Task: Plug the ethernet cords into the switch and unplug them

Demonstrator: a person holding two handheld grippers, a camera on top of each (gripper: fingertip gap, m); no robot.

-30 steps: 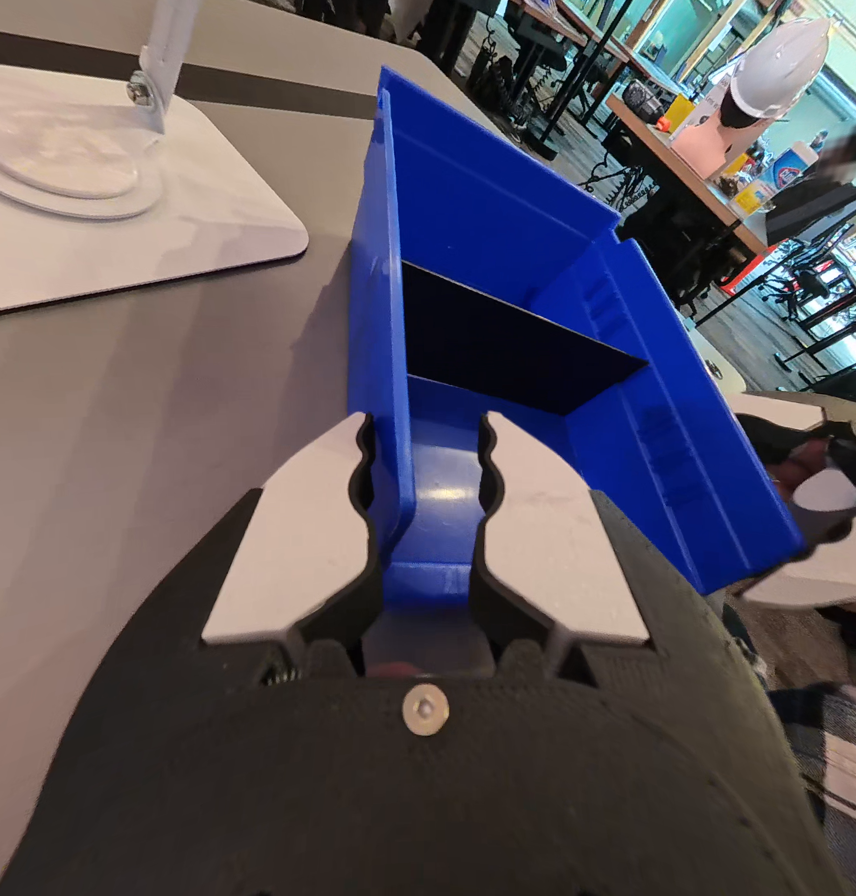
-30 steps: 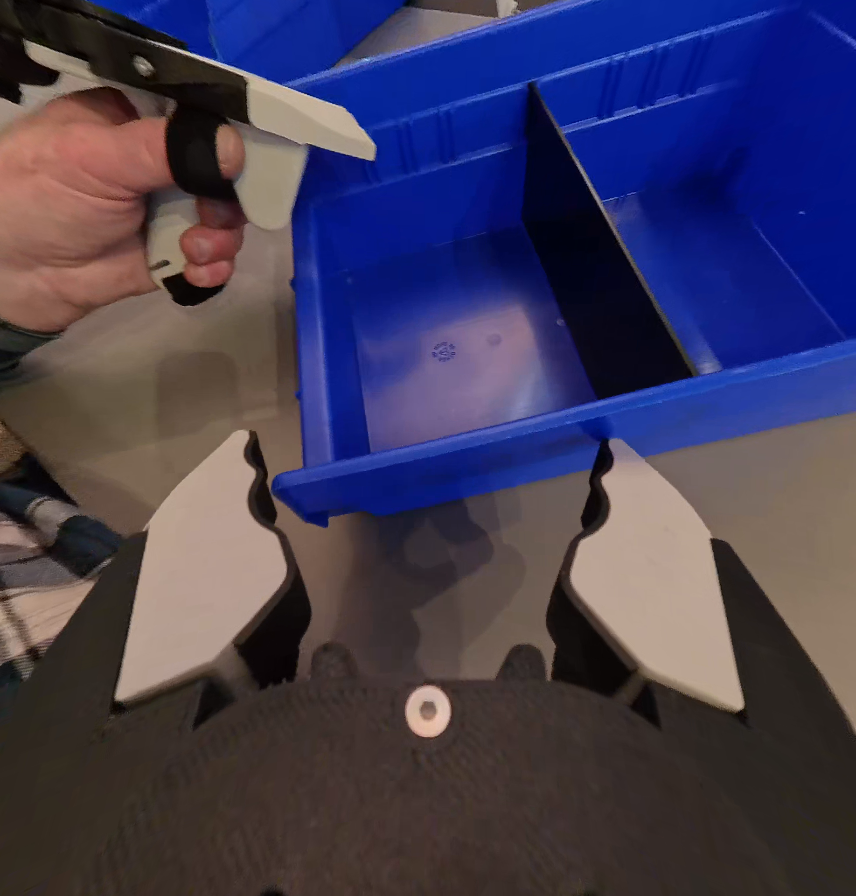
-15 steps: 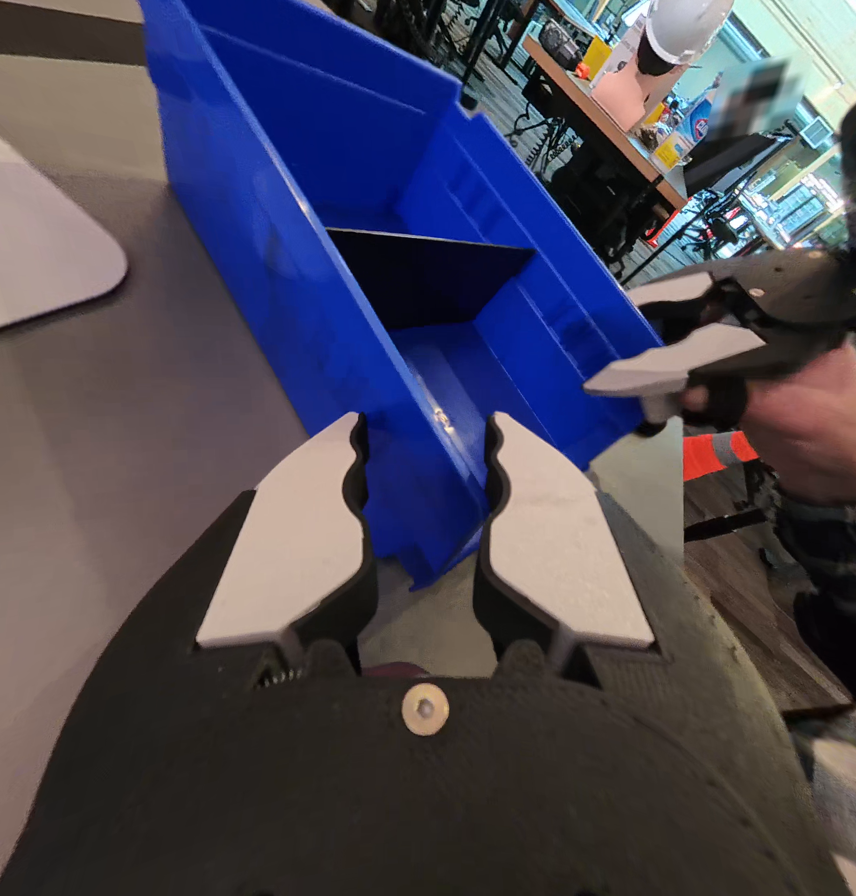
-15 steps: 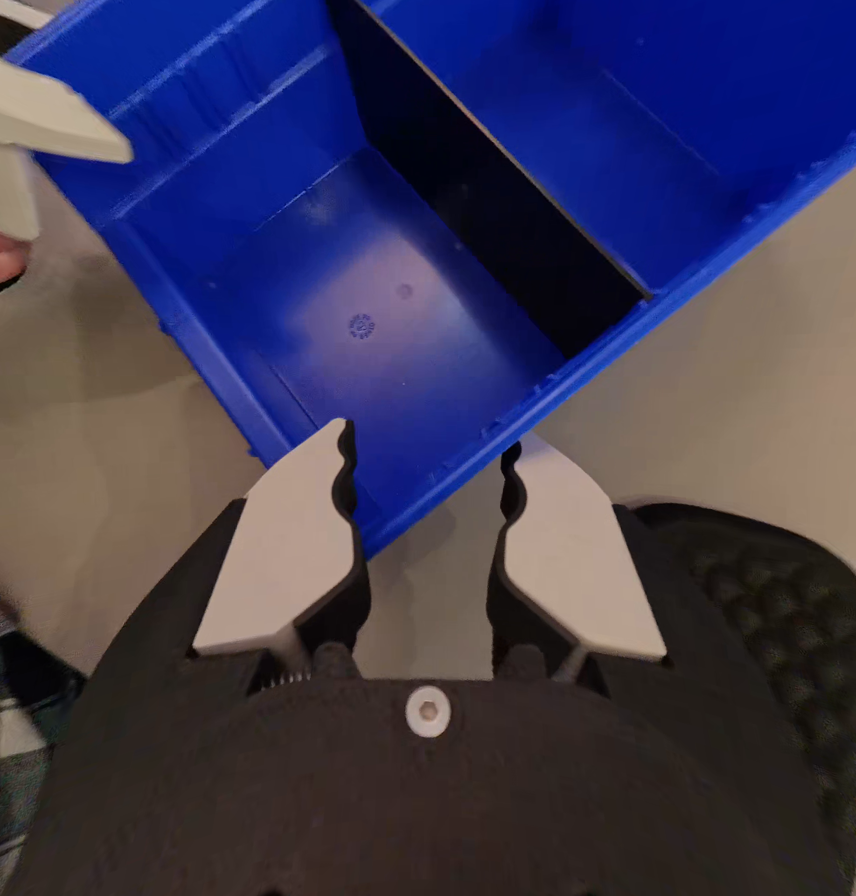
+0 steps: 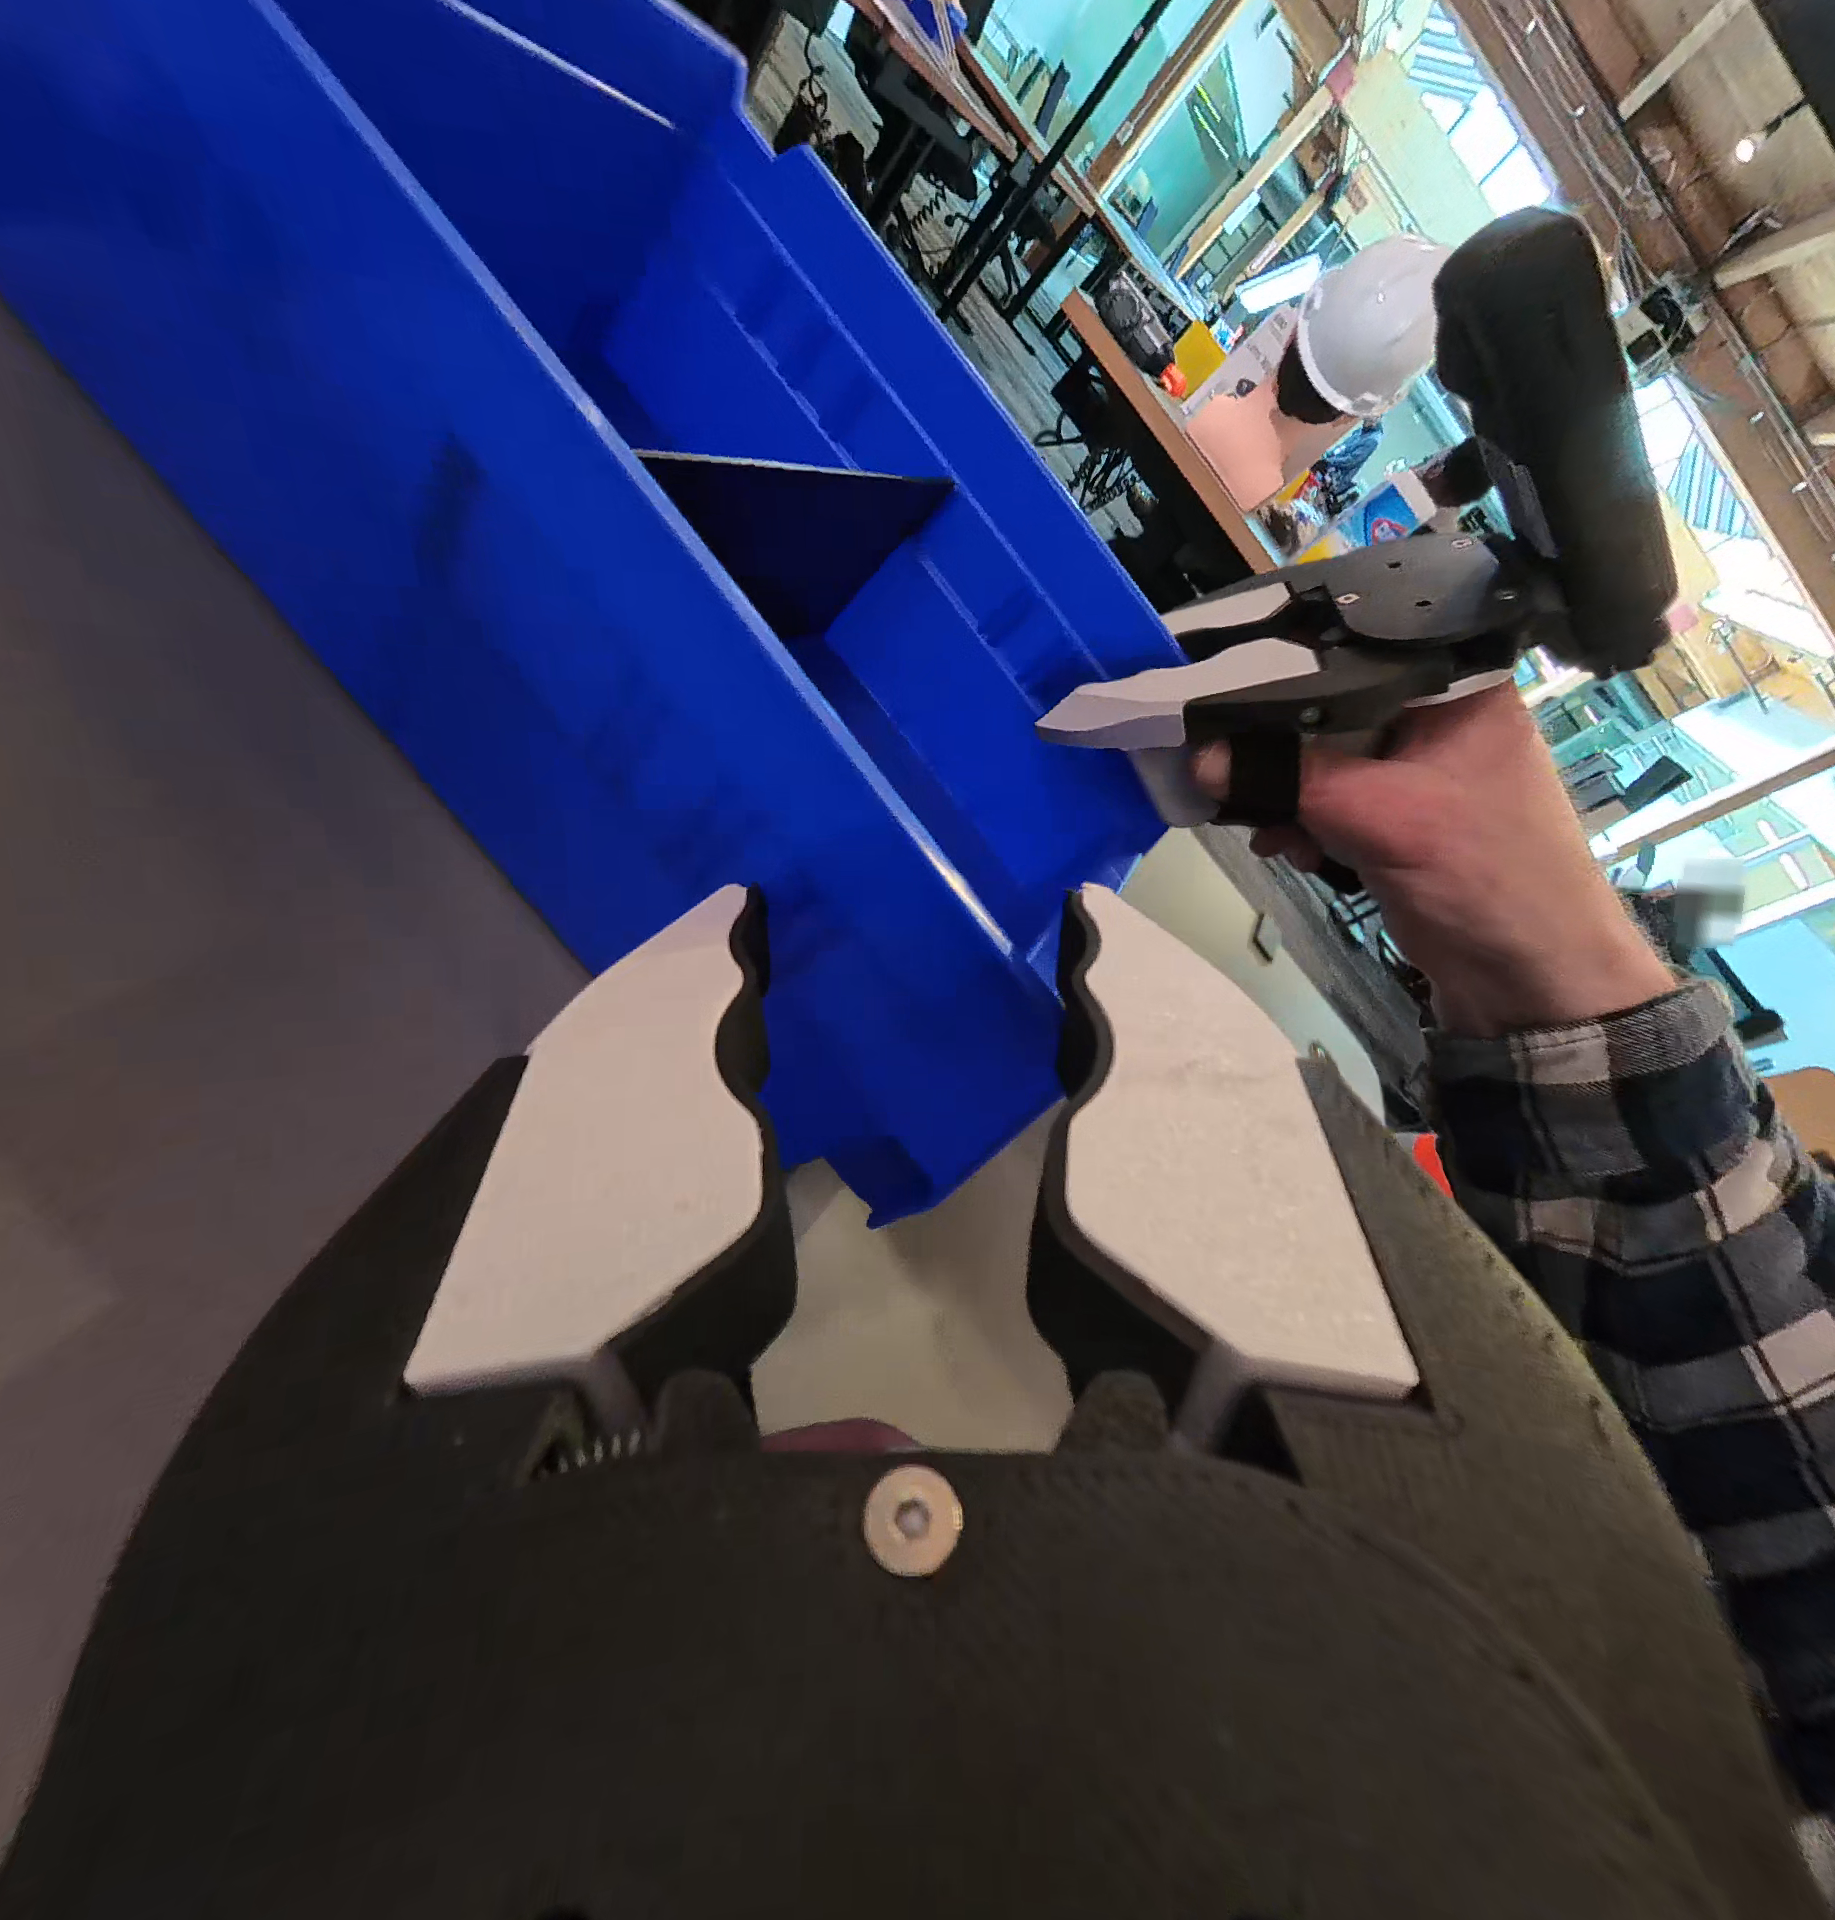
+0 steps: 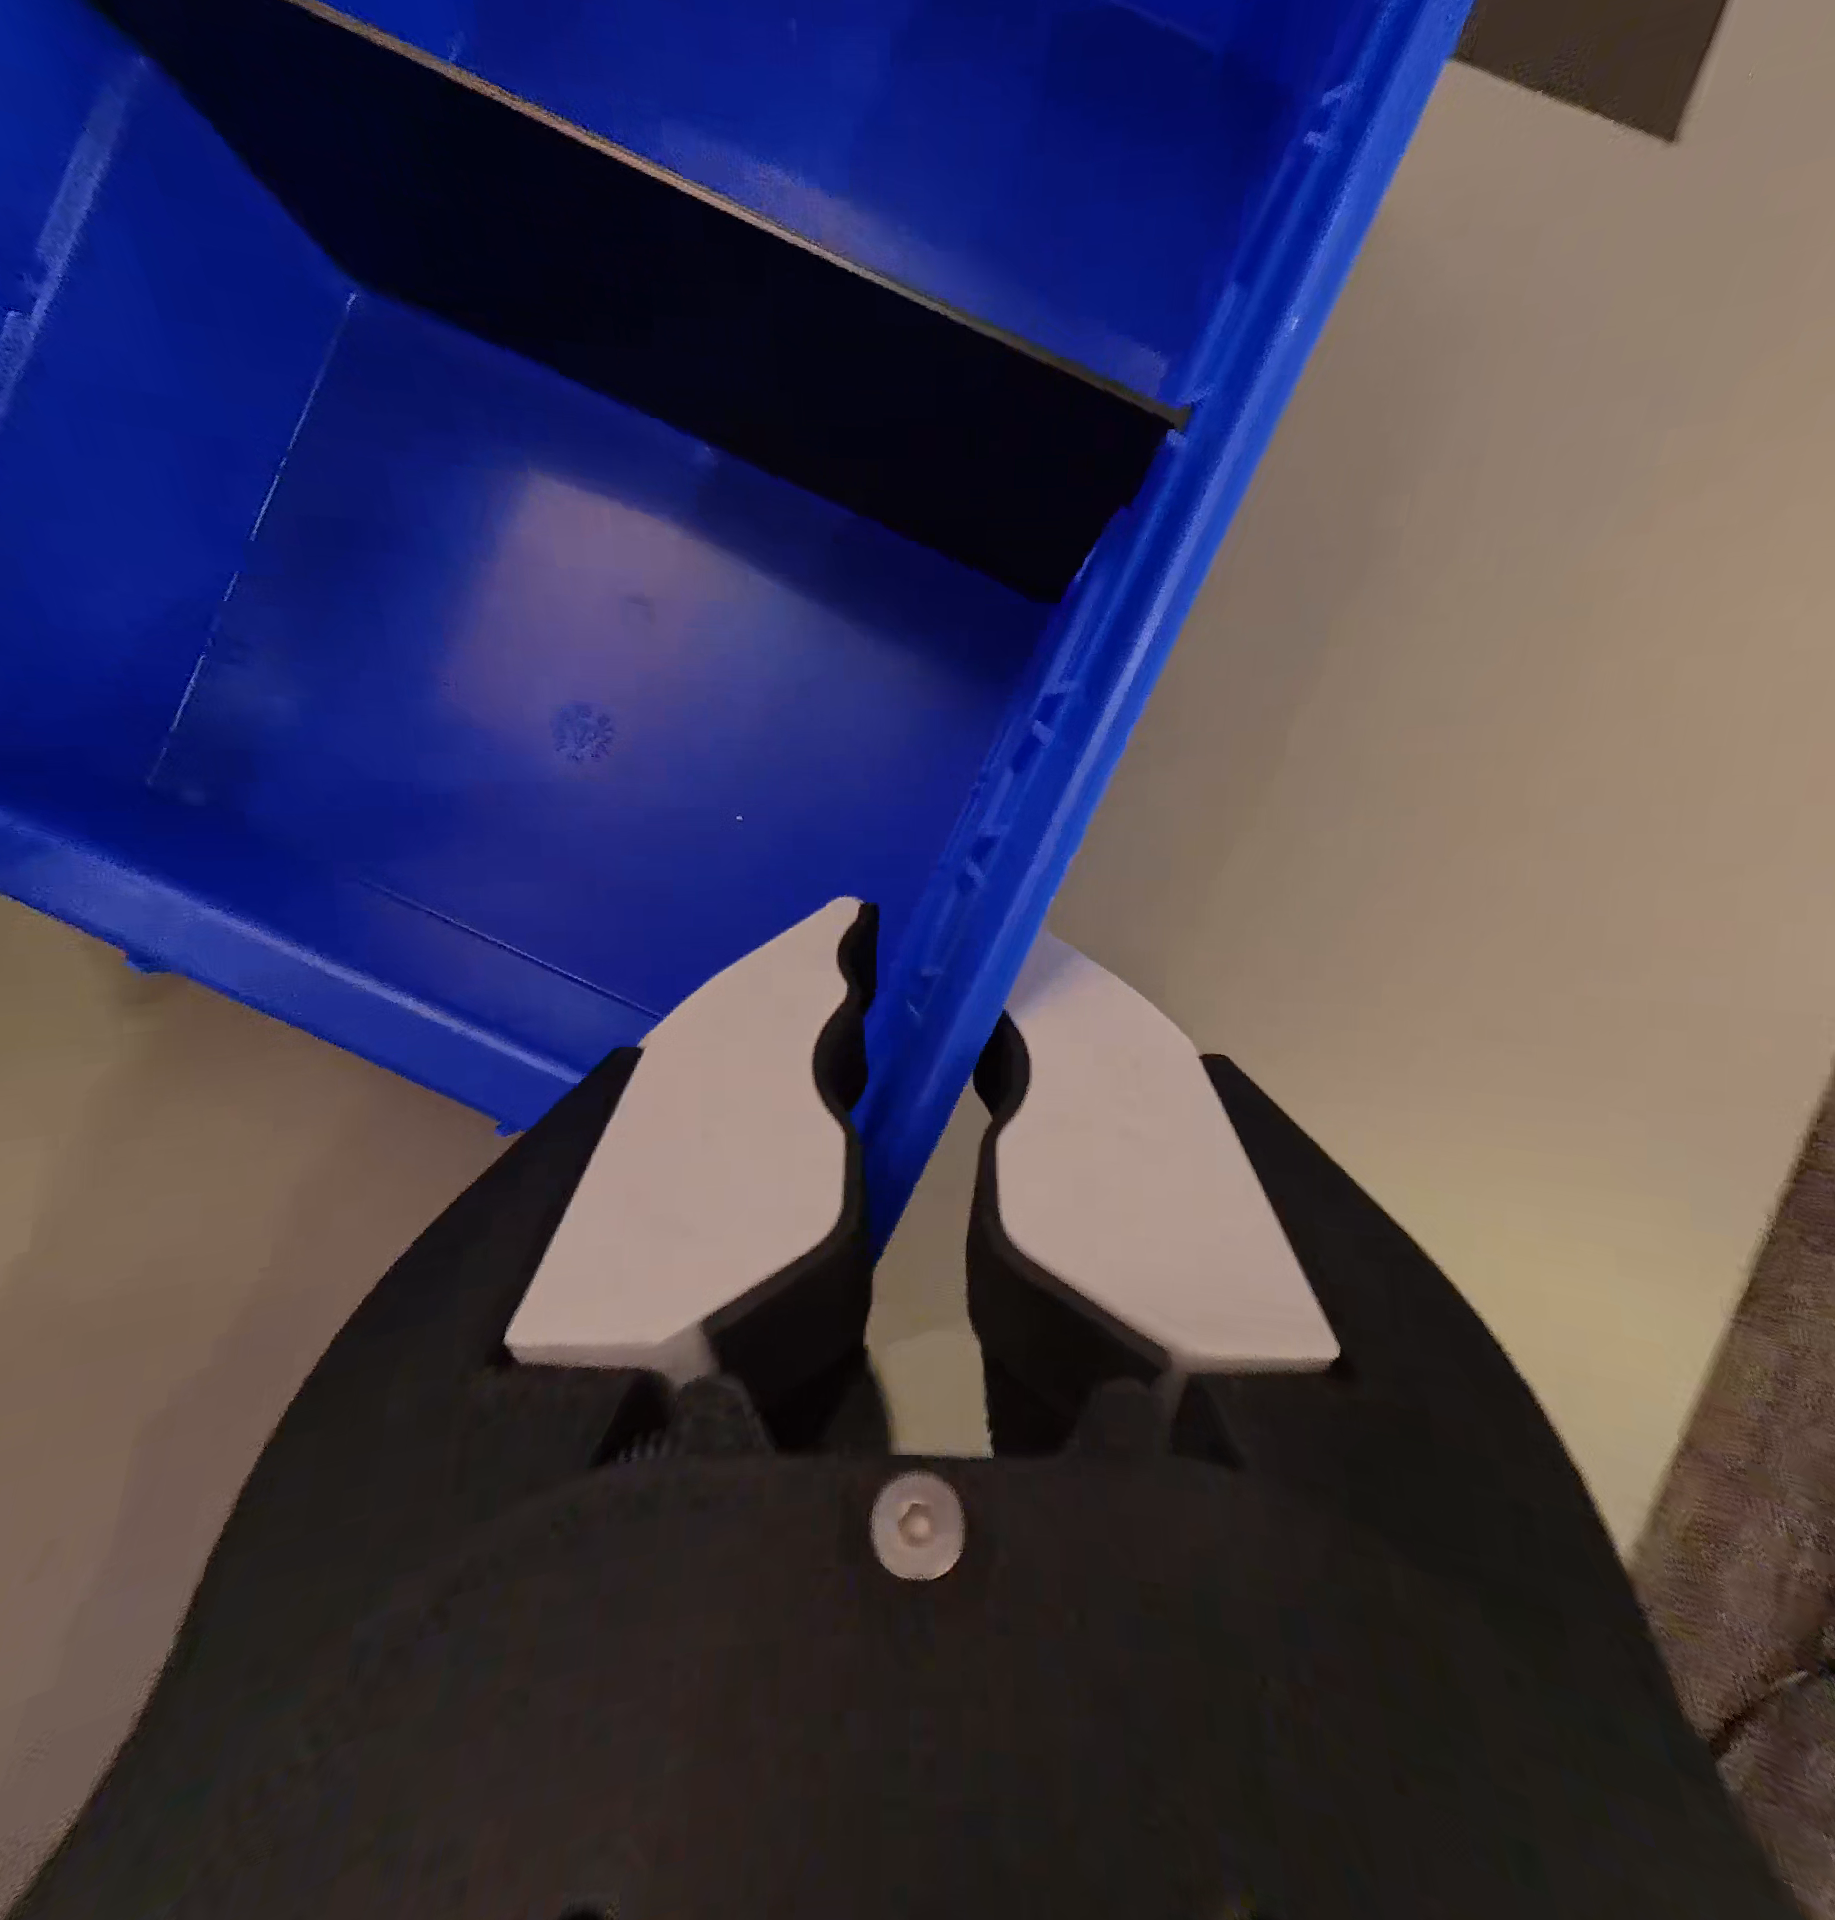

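Grey bench (image 5: 165, 831) under a blue bin (image 5: 477, 468) with a dark divider (image 6: 684, 343); workshop tables toward 1 o'clock. Left claw (image 5: 908, 935) spread apart around the bin's corner. Right claw (image 6: 934, 966) clamped on its side wall. Switch, cords unseen.

glossy blue plastic bin (image 6: 601, 644), matt smooth tabletop (image 6: 1464, 623), rough black textured gripper body (image 5: 892, 1714)

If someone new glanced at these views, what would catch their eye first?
The big blue bin with its black divider fills both views. The right gripper is clamped on the bin's side wall, while the left gripper stands open around a corner.
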